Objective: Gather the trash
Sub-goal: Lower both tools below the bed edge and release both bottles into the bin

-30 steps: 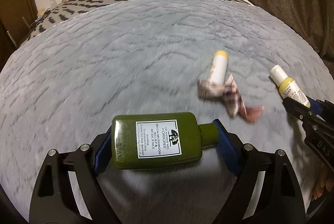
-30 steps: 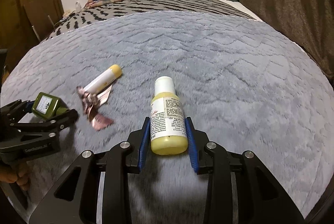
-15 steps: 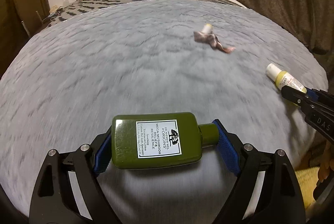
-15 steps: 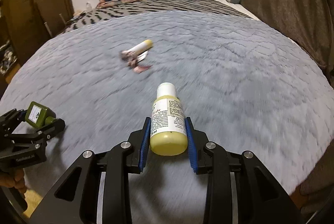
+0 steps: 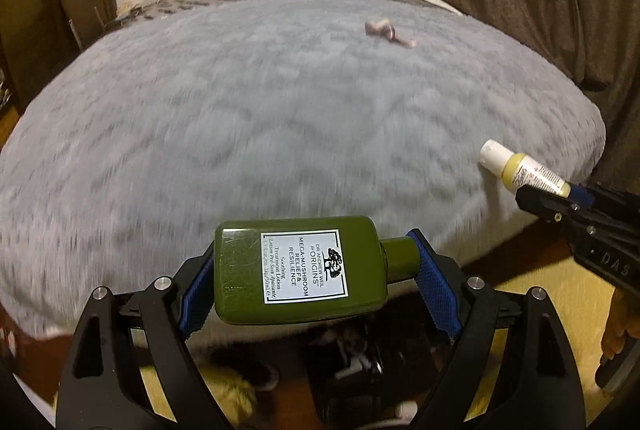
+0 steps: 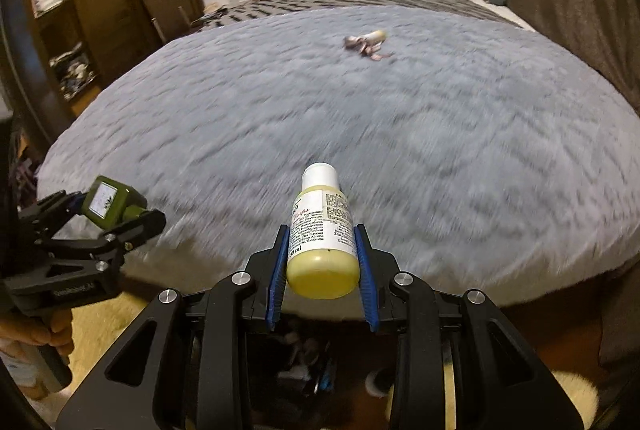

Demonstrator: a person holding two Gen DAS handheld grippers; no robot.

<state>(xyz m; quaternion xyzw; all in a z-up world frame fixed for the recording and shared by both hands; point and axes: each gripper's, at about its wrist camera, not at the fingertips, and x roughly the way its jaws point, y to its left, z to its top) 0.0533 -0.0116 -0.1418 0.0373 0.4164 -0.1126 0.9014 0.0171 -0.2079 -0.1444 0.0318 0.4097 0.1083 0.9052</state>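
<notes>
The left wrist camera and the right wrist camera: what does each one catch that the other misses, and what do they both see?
Only the left wrist view shows the green bottle's printed label readably.

Only the right wrist view shows the wooden shelves of folded clothes, and the hand holding the left gripper.

Both show the green bottle, the yellow bottle clamped in the right gripper, the grey blanket and the wrapper with a small tube left on it.

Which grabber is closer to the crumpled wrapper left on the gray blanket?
Right, slightly, though both are far. The wrapper lies up the bed; the right gripper with its yellow bottle is at the foot edge, the left gripper further aside.
</notes>
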